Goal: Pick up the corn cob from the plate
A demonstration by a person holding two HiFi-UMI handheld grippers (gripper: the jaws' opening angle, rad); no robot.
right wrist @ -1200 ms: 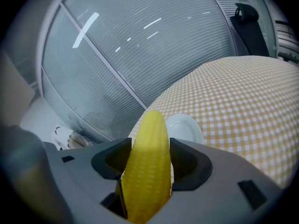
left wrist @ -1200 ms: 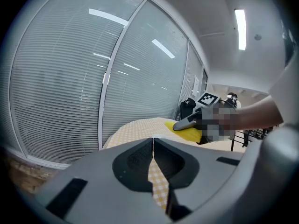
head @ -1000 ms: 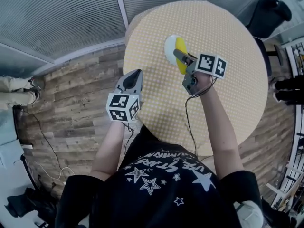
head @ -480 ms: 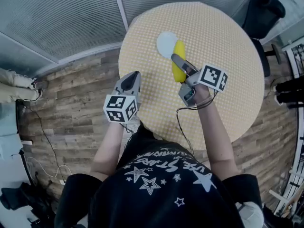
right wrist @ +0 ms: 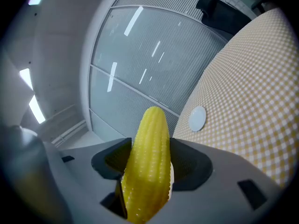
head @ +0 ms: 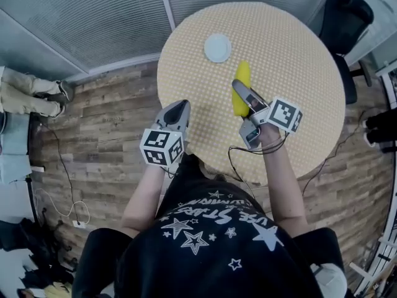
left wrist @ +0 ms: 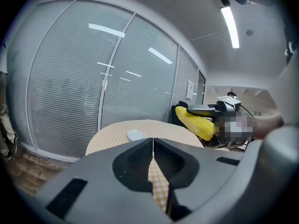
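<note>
While off the plate (head: 218, 48), corn cob (head: 241, 87) in grip of right hand-held gripper (right wrist: 148, 158); left hand-held gripper (left wrist: 153, 147) closed; shirt print (head: 211, 219) illegible.

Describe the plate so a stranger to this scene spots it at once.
Find the round, yellow-checked table. Near its far edge, toward the glass wall, lies the plate: small, round, pale and empty. It is the only thing lying on the table; the corn cob is clamped in the right gripper.
</note>
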